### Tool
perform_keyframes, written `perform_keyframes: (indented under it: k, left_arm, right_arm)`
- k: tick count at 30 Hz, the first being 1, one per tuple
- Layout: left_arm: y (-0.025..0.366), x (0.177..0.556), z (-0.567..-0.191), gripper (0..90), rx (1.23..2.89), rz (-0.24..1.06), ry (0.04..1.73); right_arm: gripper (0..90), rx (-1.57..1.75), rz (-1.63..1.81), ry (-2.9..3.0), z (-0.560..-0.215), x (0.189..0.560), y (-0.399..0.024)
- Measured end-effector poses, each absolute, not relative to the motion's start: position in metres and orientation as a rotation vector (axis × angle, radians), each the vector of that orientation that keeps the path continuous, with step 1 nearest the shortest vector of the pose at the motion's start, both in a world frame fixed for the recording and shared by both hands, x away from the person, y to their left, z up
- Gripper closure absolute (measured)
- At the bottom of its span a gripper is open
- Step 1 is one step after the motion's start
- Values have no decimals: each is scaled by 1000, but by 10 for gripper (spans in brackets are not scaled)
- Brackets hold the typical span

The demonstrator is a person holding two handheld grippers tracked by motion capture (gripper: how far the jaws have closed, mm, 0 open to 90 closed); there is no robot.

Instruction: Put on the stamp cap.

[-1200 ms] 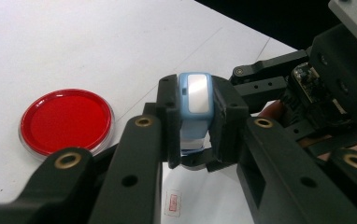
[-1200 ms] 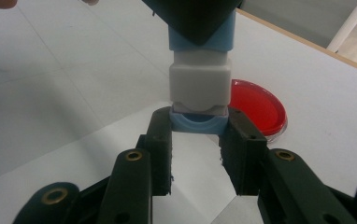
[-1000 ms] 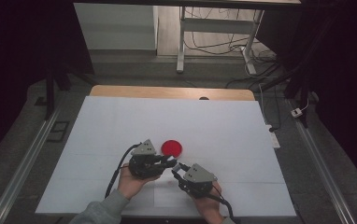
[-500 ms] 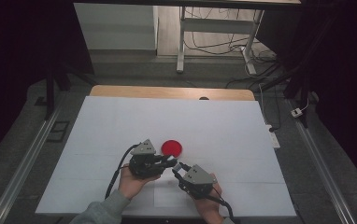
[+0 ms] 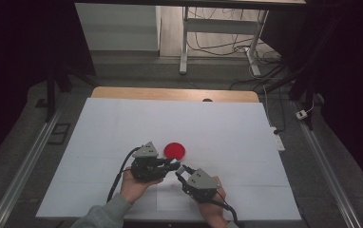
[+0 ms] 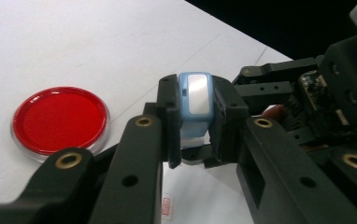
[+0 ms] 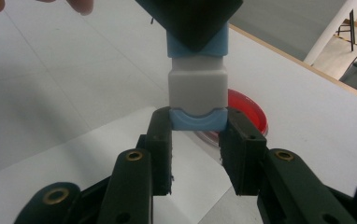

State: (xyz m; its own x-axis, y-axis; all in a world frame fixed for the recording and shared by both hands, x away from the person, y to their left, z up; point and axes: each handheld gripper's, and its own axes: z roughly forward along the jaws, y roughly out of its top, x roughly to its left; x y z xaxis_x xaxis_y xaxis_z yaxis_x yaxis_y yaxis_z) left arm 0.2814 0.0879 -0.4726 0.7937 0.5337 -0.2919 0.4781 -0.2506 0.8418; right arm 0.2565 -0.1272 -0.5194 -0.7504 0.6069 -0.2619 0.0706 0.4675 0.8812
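While both hands sit low at the near edge of the white table, the left gripper and right gripper meet tip to tip just in front of a red round lidded dish, w/ a small blue-and-grey block held between them. Left gripper view: its two black jaws are closed on the block's blue end, pads pressing both sides, a grey-white panel facing the camera; red dish lies flat on the table to the left of the jaws, clear rim visible, not touched by anything. Behind the block in that view sits the other gripper's black body, close up. Right gripper view: its jaws clamp the opposite blue end of the block, which runs away from the camera – blue cap at the pads, grey middle section, then another blue part going into the dark jaws of the left gripper at the top of frame. So both grippers are gripping the same block, one at each end, block lifted off the table surface. Red dish shows partly behind the block and the right jaw here. High view: grey three-cornered plates top each gripper, black cable loops off the left one, grey sleeve at bottom edge. Wooden strip runs along the table's far edge.
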Motion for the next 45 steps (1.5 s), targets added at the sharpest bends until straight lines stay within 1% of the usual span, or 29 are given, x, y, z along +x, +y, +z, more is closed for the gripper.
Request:
perform_keyframes:
  k: [10, 25, 33, 45]
  left_arm:
    - [89, 282, -472, 763, 1874, 27, 765]
    - [85, 281, -478, 764, 1896, 38, 771]
    - [91, 283, -475, 762, 1864, 2, 780]
    - [90, 283, -476, 762, 1880, 25, 772]
  right_arm:
    - [650, 520, 1246, 2129, -518, 252, -126]
    - [651, 523, 1211, 2156, -517, 253, -126]
    - [649, 512, 1231, 2167, -516, 255, -128]
    - [637, 521, 1242, 2196, -518, 258, -128]
